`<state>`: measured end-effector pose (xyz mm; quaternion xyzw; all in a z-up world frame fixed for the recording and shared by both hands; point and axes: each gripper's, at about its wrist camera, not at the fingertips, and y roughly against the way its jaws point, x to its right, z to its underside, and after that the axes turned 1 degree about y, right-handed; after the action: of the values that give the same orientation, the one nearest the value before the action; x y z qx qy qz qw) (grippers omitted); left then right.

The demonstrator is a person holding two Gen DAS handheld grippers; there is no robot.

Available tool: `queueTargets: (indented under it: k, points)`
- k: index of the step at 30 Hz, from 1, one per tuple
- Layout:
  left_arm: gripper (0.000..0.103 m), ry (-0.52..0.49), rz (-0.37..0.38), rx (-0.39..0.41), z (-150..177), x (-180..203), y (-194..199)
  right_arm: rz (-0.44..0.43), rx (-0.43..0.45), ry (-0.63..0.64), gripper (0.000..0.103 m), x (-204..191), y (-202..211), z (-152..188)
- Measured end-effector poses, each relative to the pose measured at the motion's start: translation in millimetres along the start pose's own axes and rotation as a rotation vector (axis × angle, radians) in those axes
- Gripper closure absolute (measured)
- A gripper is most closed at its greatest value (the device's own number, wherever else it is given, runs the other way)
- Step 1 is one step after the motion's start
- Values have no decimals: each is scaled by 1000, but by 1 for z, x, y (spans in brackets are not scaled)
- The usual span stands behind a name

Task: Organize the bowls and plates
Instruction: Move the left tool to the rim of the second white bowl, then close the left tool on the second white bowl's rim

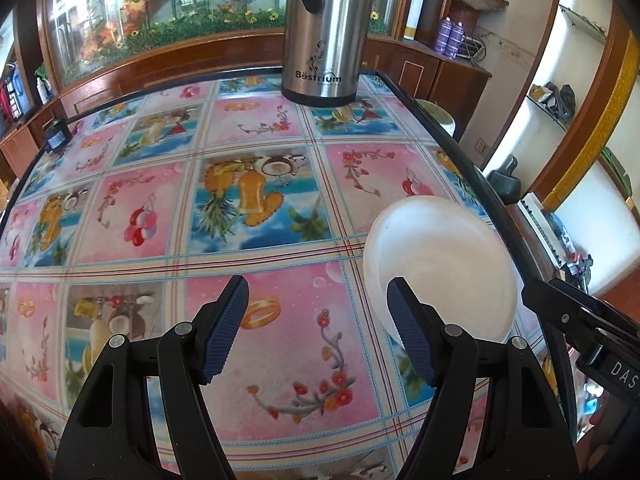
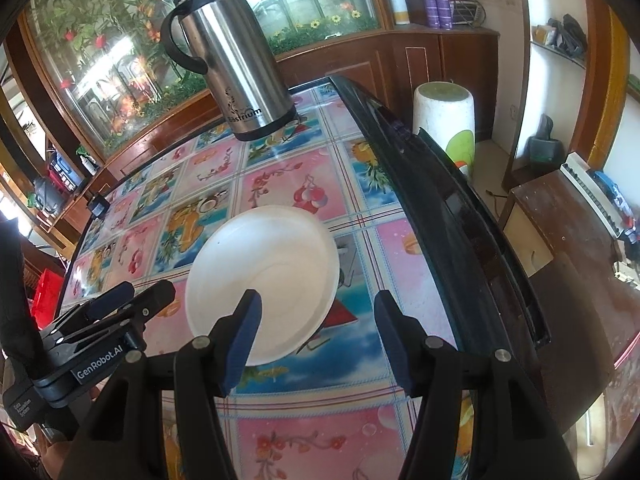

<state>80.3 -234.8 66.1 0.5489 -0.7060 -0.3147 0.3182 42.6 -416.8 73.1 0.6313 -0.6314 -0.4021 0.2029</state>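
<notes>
Plate [image 2: 262,276]: plain white, shallow, round

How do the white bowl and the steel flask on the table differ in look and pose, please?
The white bowl is low, wide and open, while the steel flask is tall, narrow and closed with a black lid. The bowl is plain matte white; the flask is shiny metal with a black handle and printed lettering. The bowl sits near the grippers by the table's right edge; the flask stands upright at the far end. Both rest on the patterned tablecloth, untouched by either gripper.
</notes>
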Motion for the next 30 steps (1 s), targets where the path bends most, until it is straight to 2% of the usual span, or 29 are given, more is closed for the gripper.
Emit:
queueTargets:
  k: [9, 14, 15, 16, 17, 18, 19, 21, 24, 28, 30]
  points:
    - [31, 15, 15, -57, -9, 9, -22, 3, -24, -10, 44, 6, -16, -9]
    - [31, -18, 0, -68, -12, 18, -31, -3, -44, -16, 45, 9, -26, -15]
    - [31, -22, -2, -69, -13, 20, -32, -5, -45, -16, 49, 10, -27, -15]
    - [34, -22, -4, -71, -13, 20, -33, -7, -54, -16, 60, 12, -30, -16]
    - [40, -22, -6, -79, -13, 21, -35, -16, -64, -18, 67, 13, -32, -16]
    - [57, -24, -3, -90, -14, 21, -37, -24, -68, -19, 76, 14, -34, -16]
    - [68, -31, 3, -113, -13, 23, -40, -30, -74, -13, 85, 13, -36, -15]
    - [77, -45, 15, -150, -11, 26, -47, -29, -75, -2, 94, 12, -36, -14]
    - [88, -66, 17, -143, -9, 30, -45, -43, -63, 8, 94, 9, -33, -12]
    - [88, -58, 33, -145, -6, 24, -39, -19, -55, 45, 94, -1, -29, -8]
    - [89, -36, 57, -157, -3, 15, -34, -37, -56, 37, 94, -2, -27, -5]
